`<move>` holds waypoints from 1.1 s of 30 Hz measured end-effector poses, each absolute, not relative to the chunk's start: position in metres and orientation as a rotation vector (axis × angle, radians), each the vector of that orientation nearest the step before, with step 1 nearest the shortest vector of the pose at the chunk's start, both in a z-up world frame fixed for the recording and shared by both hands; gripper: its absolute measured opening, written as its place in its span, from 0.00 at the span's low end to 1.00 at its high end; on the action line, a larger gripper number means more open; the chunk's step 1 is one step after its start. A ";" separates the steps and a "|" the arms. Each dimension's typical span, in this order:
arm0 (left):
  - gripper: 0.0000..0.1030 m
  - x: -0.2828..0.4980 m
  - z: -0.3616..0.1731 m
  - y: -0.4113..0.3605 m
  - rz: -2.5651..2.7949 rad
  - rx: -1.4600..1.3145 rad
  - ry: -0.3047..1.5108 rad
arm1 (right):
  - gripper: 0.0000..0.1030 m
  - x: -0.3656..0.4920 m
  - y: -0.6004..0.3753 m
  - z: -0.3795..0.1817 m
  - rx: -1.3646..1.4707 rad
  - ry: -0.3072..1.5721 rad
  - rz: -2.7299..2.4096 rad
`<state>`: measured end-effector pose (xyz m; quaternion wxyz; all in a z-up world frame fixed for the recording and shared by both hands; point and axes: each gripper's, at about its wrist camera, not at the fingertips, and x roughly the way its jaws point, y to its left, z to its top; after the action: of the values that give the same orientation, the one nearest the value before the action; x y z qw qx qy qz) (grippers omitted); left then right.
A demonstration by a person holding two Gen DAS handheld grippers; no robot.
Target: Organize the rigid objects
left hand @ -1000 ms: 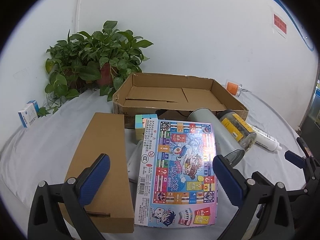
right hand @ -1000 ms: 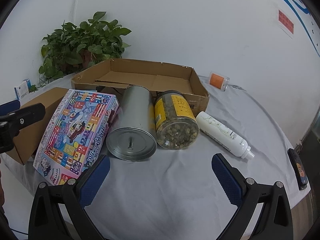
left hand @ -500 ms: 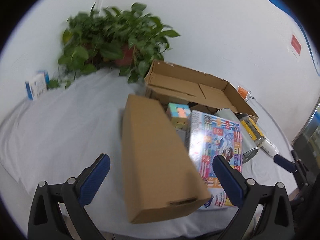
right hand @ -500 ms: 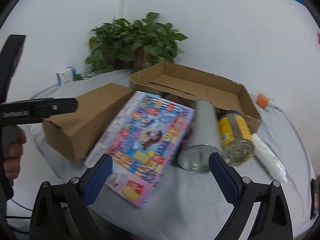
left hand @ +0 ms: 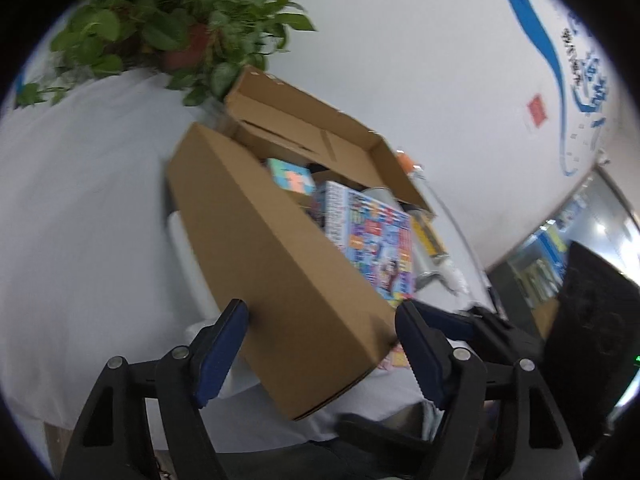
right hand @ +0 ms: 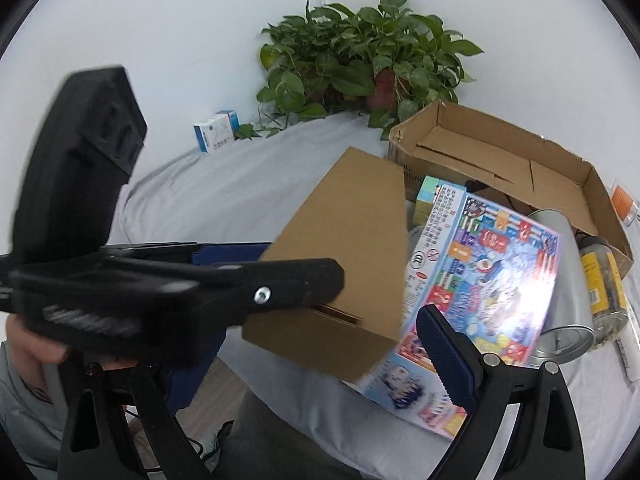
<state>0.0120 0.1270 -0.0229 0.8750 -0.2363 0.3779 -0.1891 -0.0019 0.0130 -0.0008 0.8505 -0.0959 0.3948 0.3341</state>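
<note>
Open cardboard tray (right hand: 404, 168): front wall printed "ALL" above "IGING", partly cut off. Board game box (right hand: 480, 272): CCC mark legible; remaining print too blurred. Wall sign (left hand: 538, 110) and blue wall lettering (left hand: 592, 84): illegible.

2 wrist fisheye views of 1 white-clothed table, both close and looking forward between gripper fingers.

The left wrist camera sits low at the table's near edge, rolled so the scene tilts, facing along the closed brown box (left hand: 276, 264) that fills its centre between the left gripper (left hand: 322, 354) fingers. The right wrist camera sits further right and a little back, facing left across the table toward the corner plant (right hand: 372, 52), with the left gripper (right hand: 224, 280) crossing close in front. Both views share the brown box (right hand: 352, 256), colourful game box (left hand: 370, 240) (right hand: 480, 280), open cardboard tray (left hand: 320, 136) (right hand: 500, 152), plant (left hand: 168, 24) and white wall.
</note>
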 end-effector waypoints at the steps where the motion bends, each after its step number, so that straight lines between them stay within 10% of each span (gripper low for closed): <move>1: 0.72 0.013 -0.023 0.128 -0.414 -0.506 0.788 | 0.95 0.001 0.015 -0.003 -0.208 0.837 0.677; 19: 0.72 0.021 -0.061 0.190 -0.382 -0.800 0.810 | 0.79 0.061 -0.019 -0.087 0.368 1.258 0.918; 24: 0.58 0.032 -0.052 0.170 -0.443 -0.748 0.827 | 0.95 0.037 -0.023 -0.068 0.059 1.119 0.806; 33: 0.57 0.070 -0.029 0.125 -0.574 -0.663 0.793 | 0.95 0.006 -0.034 -0.021 -0.252 0.741 0.593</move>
<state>0.0699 0.1245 -0.0285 0.8303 -0.3126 0.3737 -0.2707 0.0063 -0.0344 -0.0208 0.8819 -0.1210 0.3556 0.2848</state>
